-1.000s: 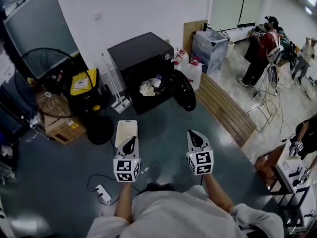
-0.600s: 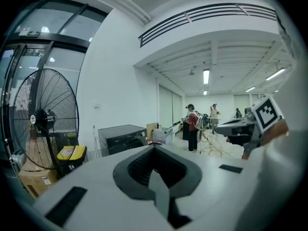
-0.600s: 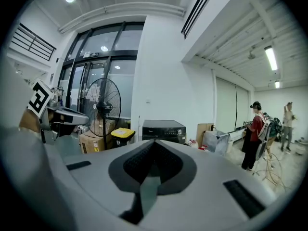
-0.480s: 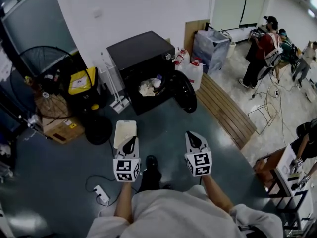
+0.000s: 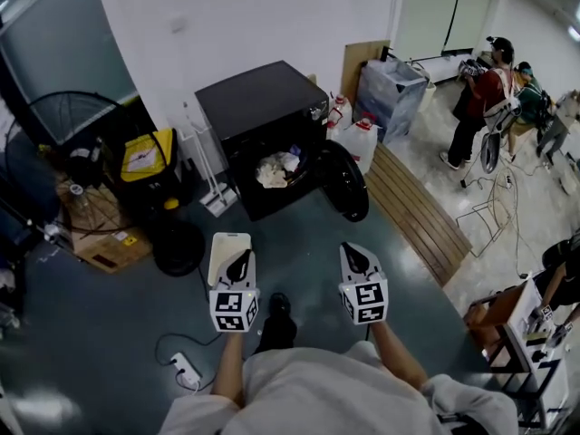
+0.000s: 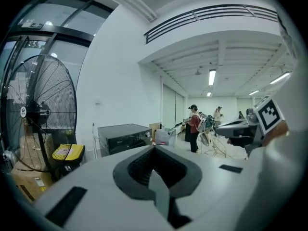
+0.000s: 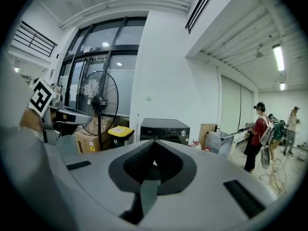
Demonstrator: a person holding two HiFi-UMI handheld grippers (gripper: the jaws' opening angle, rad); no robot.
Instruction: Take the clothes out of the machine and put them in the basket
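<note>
A black washing machine stands against the white wall, its round door swung open to the right. Pale clothes lie bunched in its drum. A white basket sits on the dark floor, partly hidden by my left gripper. My right gripper is level with it, a body's width to the right. Both point toward the machine, well short of it, with their jaws together and nothing between them. The left gripper view shows the machine far ahead; so does the right gripper view.
Left of the machine stand a yellow-lidded bin, a large fan and a cardboard box. A power strip and cable lie by my left foot. White jugs and wooden planks are to the right, with people beyond.
I have walked toward the machine: it and the basket sit slightly nearer and lower in the head view. Both grippers came along side by side, still shut.
</note>
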